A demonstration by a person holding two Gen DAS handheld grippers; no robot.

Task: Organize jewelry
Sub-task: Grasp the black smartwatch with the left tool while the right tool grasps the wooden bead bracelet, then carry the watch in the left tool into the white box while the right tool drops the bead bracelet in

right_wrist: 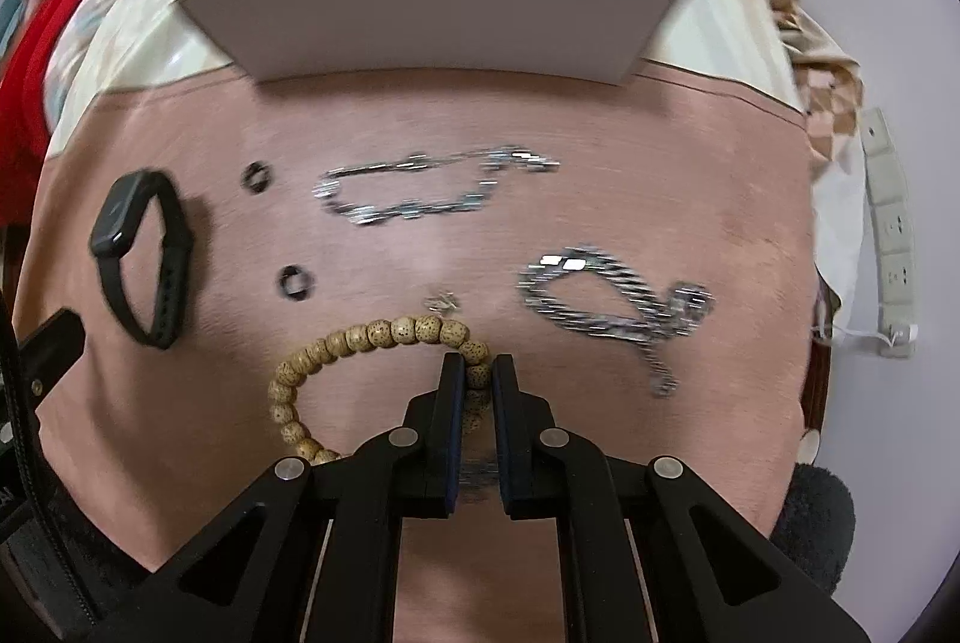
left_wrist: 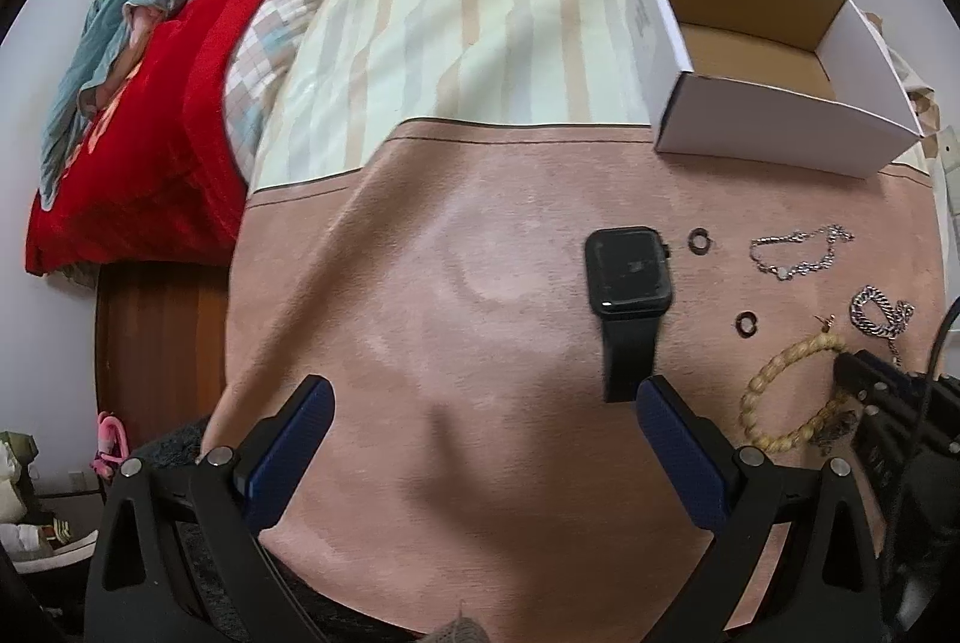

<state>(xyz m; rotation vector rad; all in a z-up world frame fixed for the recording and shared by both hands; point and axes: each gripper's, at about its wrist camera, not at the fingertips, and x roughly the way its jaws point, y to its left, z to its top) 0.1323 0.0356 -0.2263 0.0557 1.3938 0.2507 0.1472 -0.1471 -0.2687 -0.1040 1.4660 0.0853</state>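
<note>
On the pink cloth, before the box: jewelry laid out in a loose spread — nothing packed yet, as far as the views show.
Step in hand: first pick-up, by my reading. The right gripper [right_wrist: 478, 373] points down onto the bead bracelet [right_wrist: 336, 343], jaws clenched on a bead of its right-hand side.
Bead bracelet: lying on the cloth [right_wrist: 420, 583], nearest the person, its loop running off to the left of the fingers.
Left gripper [left_wrist: 480, 433]: jaws released and wide, nothing between them, hovering over bare cloth with the watch [left_wrist: 628, 277] strap ending just beside its right finger.
Other pieces: two small dark rings [right_wrist: 257, 177], a thin silver chain [right_wrist: 420, 190], a heavier silver chain [right_wrist: 612, 301] and a tiny metal piece [right_wrist: 443, 302] just beyond the beads — all apart from one another.
Box [right_wrist: 444, 12]: white outside, brown inside, open at the top, standing at the far edge of the pink cloth; the part of its floor that shows is bare.
Next move calls for: a straight lift so the loop hangs free, a carry over the near wall, then release inside.
Risk: beads may slip from the pinch, or the trailing loop could snag the tiny metal piece.
</note>
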